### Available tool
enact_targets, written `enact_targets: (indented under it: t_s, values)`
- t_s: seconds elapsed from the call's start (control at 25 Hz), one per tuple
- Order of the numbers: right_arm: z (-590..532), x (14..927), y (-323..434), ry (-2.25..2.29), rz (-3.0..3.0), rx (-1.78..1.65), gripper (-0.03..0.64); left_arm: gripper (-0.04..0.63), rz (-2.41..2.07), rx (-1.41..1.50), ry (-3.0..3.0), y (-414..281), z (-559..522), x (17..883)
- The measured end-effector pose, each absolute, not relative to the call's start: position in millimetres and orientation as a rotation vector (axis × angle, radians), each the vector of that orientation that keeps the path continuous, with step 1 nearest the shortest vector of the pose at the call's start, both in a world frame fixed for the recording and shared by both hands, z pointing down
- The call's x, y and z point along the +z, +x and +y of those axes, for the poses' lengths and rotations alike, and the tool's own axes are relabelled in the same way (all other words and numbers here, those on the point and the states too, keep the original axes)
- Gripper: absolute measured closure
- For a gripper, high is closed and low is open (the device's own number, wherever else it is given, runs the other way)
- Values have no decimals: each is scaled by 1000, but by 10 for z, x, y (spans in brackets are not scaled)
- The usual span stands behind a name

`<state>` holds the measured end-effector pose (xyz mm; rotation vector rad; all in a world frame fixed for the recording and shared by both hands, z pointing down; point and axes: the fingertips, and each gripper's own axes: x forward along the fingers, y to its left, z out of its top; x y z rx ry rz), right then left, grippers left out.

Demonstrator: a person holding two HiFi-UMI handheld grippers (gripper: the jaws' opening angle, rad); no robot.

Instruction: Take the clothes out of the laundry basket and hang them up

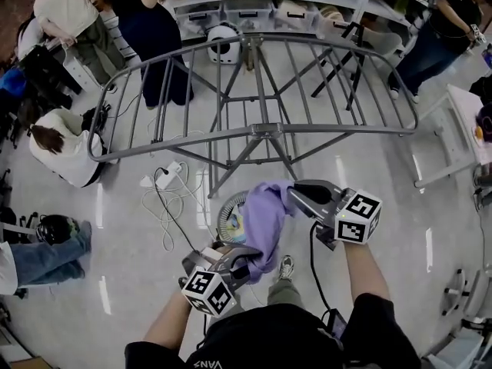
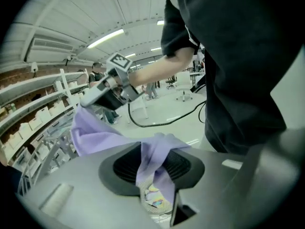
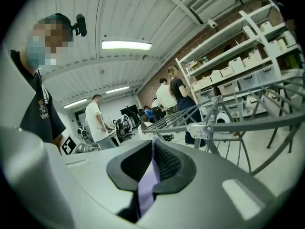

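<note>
My right tongs are clamping an edge of the purple garment, which is hanging over the laundry basket; my left tongs are standing slightly apart around a lower fold. I am judging that spreading it wide before the drying rack is best. Both forearms are reaching forward, the right higher.

Floor, left of centre: white power strip lay with loose white cables trailing toward viewer. Far side: shelving held clear storage bins. White rounded appliance stood on floor before it. Black tripod stood at upper right, white table at right edge. Person in white crouched at left, and jeans-clad leg extended below. Ceiling light strip was lit.
</note>
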<state>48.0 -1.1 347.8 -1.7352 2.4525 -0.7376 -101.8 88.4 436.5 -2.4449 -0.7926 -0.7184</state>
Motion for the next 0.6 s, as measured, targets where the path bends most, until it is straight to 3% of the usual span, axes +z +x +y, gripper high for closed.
enact_targets:
  t_s: [0.24, 0.6]
  values:
    - [228, 2869, 579, -1725, 2506, -542, 592, 414, -920, -843, -2460, -1041, 1079, 4558]
    - [474, 2427, 692, -1777, 2511, -406, 592, 405, -948, -974, -2570, -1298, 1186, 4793]
